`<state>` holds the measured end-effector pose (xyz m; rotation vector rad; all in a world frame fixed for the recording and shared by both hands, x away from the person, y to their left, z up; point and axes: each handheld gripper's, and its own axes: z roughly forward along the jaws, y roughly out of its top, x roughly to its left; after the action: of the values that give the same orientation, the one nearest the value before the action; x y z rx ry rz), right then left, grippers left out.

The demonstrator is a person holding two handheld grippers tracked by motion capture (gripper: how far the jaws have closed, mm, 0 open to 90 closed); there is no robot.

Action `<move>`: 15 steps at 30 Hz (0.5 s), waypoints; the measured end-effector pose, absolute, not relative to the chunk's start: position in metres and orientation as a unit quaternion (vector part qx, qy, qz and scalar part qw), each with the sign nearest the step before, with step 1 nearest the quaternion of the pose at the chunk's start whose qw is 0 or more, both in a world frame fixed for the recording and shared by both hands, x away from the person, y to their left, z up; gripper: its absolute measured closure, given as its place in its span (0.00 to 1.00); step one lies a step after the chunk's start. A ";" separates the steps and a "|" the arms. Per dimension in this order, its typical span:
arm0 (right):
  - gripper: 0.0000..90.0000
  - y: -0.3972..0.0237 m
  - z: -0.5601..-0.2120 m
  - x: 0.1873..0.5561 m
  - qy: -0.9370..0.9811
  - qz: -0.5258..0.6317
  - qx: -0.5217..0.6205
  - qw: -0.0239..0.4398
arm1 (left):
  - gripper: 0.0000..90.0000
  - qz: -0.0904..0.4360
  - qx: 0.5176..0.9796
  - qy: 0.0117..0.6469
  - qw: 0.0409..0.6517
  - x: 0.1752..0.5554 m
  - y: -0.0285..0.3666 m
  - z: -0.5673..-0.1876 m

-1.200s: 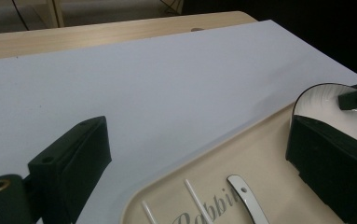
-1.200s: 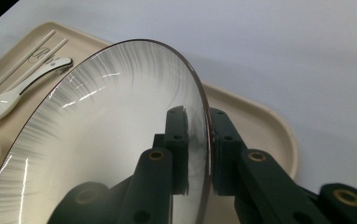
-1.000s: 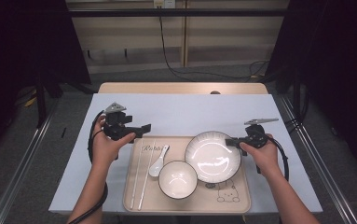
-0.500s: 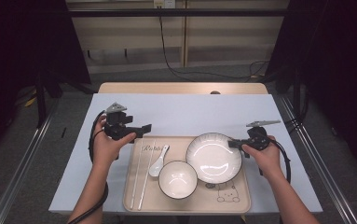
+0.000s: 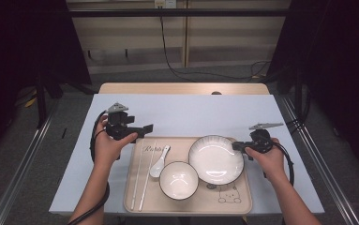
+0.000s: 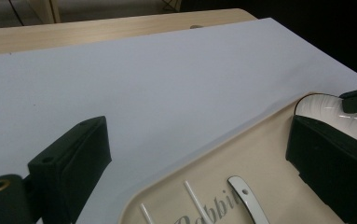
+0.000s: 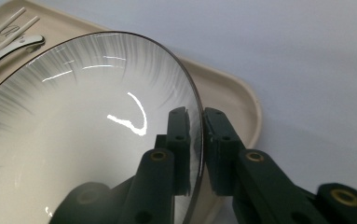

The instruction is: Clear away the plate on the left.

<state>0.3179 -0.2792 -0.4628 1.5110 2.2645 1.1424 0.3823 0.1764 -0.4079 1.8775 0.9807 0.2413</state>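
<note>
A beige tray (image 5: 235, 202) holds a white plate (image 5: 216, 159) with a dark rim, a white bowl (image 5: 178, 180), a white spoon (image 5: 160, 161) and a pair of white chopsticks (image 5: 142, 176). My right gripper (image 5: 238, 146) is shut on the plate's right rim. In the right gripper view the two jaws pinch the plate (image 7: 73, 130) edge, one inside and one outside, at my right gripper (image 7: 199, 140). My left gripper (image 5: 142, 127) hovers open over the tray's far left corner with nothing between its jaws. From the left gripper (image 6: 199, 158) view I see the tray (image 6: 260, 154) and the spoon handle (image 6: 246, 196).
The tray sits at the front middle of a pale blue tabletop (image 5: 191, 112), with a wooden strip (image 5: 182, 88) along its far edge. Metal rails (image 5: 317, 159) run along both sides of the table. Cables trail from both grippers.
My right hand has shifted slightly to the right while gripping the plate's rim. The left hand has kept still.
</note>
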 end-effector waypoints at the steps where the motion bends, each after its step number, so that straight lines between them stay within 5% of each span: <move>1: 0.87 -0.279 -0.462 0.317 0.762 0.387 0.511 0.094 | 0.07 0.103 0.770 0.405 0.482 0.382 0.176 -0.408; 15: 0.64 -0.288 -0.450 0.315 0.729 0.447 0.505 0.114 | 0.07 0.104 0.766 0.405 0.489 0.381 0.182 -0.404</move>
<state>0.3149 -0.2877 -0.4495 1.4804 2.1380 1.3118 0.3807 0.1819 -0.4039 1.8606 0.9843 0.2522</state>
